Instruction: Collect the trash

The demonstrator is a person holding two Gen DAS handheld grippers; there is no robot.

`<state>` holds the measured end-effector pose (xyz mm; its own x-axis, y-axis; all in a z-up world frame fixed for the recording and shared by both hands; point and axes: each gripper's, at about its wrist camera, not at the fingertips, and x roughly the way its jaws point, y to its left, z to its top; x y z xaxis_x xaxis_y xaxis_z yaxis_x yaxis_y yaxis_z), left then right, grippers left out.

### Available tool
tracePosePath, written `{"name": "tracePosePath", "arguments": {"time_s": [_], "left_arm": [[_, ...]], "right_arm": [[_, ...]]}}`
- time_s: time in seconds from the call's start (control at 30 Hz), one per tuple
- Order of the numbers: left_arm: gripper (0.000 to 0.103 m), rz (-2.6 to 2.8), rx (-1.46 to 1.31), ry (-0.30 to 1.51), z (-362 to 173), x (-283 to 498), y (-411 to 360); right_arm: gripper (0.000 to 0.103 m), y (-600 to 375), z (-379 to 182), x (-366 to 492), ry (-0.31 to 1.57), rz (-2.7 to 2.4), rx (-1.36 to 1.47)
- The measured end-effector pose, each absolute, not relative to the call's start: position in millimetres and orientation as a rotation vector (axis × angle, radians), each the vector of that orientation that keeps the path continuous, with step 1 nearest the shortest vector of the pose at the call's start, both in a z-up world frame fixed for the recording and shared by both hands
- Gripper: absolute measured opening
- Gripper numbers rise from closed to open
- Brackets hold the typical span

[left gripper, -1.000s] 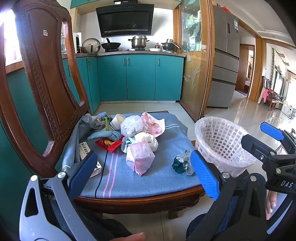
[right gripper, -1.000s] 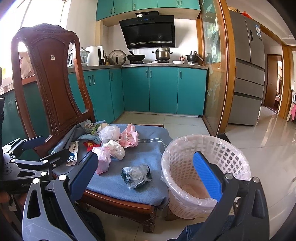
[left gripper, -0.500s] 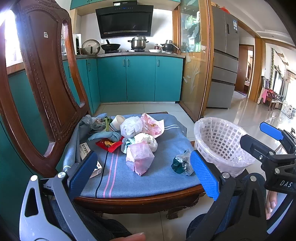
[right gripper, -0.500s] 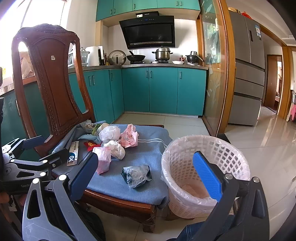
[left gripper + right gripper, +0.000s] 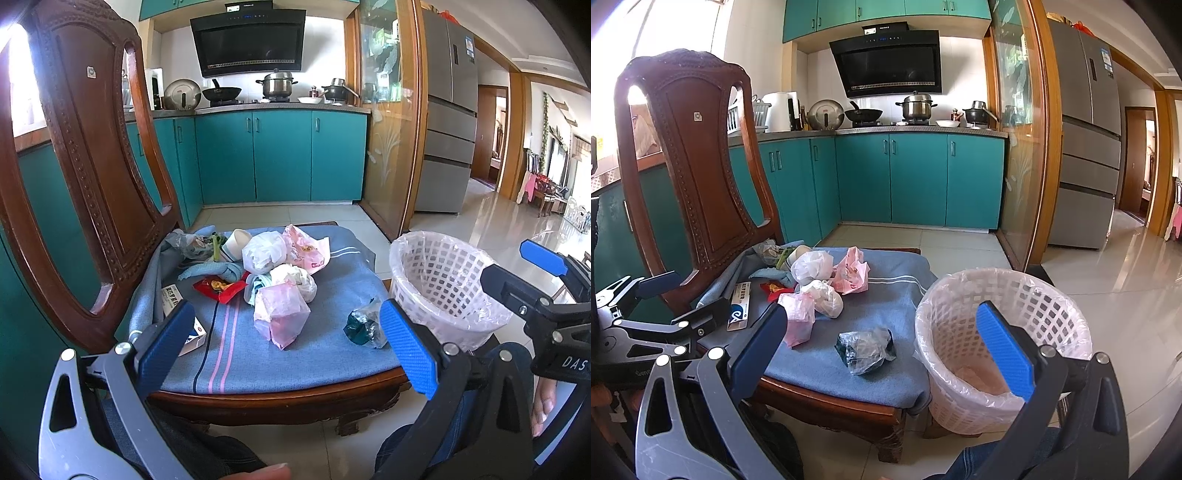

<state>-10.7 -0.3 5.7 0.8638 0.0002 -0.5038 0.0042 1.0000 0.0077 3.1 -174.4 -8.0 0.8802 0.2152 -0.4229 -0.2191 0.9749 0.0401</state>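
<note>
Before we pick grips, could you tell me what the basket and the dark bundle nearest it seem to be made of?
Basket: white rigid-looking plastic lattice, lined with a thin translucent bag. Dark bundle: probably crumpled clear plastic film around something dark green, judging by its glossy wrinkles.

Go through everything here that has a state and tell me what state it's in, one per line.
Left gripper: open, holding nothing.
Right gripper: open, holding nothing.
Waste basket: upright beside the chair, lined with a bag.
Dark wrapped bag: crumpled, lying on the cushion.
Pink bag: crumpled, on the cushion.
Paper cup: tipped over.
Cabinet doors: shut.
</note>
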Motion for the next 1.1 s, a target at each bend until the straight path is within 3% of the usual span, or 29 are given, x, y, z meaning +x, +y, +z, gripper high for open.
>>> {"name": "tracePosePath", "arguments": {"time_s": [1.1], "left_arm": [[0.1, 0.026, 0.035, 0.559, 0.4, -6.9, -0.6]], "right_arm": [[0.1, -172.0, -3.2, 3.8, 0.438, 0.231, -0.015]]}}
